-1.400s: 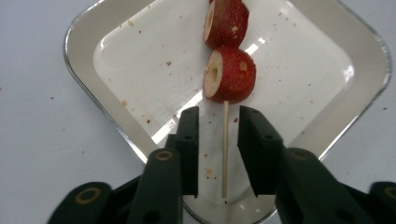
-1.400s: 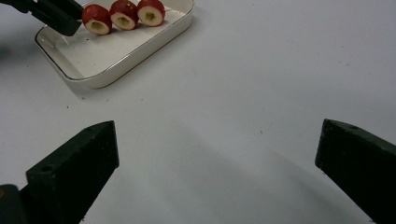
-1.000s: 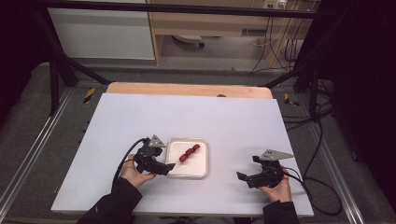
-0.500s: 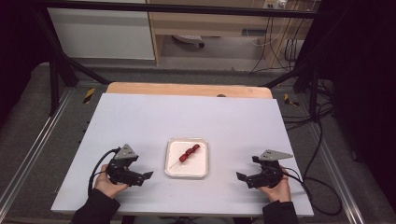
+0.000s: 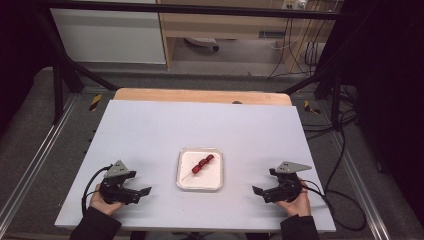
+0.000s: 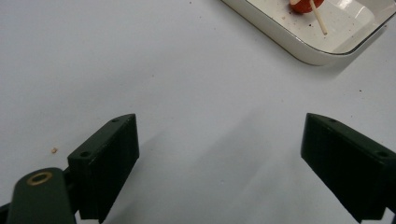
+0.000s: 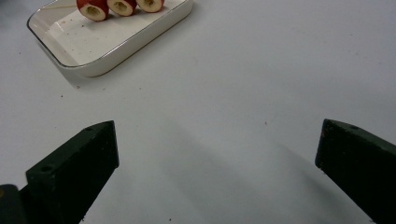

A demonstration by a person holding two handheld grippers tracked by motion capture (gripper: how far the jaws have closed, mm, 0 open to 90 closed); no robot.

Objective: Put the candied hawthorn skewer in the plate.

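Skewer (image 5: 201, 165) lies in tray (image 5: 185, 183) mid-desk (image 5: 200, 120). Left claw (image 5: 145, 191) spread, just opened wider, empty, left of tray. Right claw (image 5: 256, 190) spread, empty, right of tray.

The high view looks forward and down over the whole pale counter (image 5: 150, 130). Each claw camera looks low and close, and both share the white rectangular ceramic dish (image 6: 299, 46).

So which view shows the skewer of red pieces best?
The high view: the whole skewer lies in the tray, three red pieces with the stick end poking out. The right gripper view shows the three pieces close up, cut by the frame edge. The left gripper view catches one piece and the stick tip.
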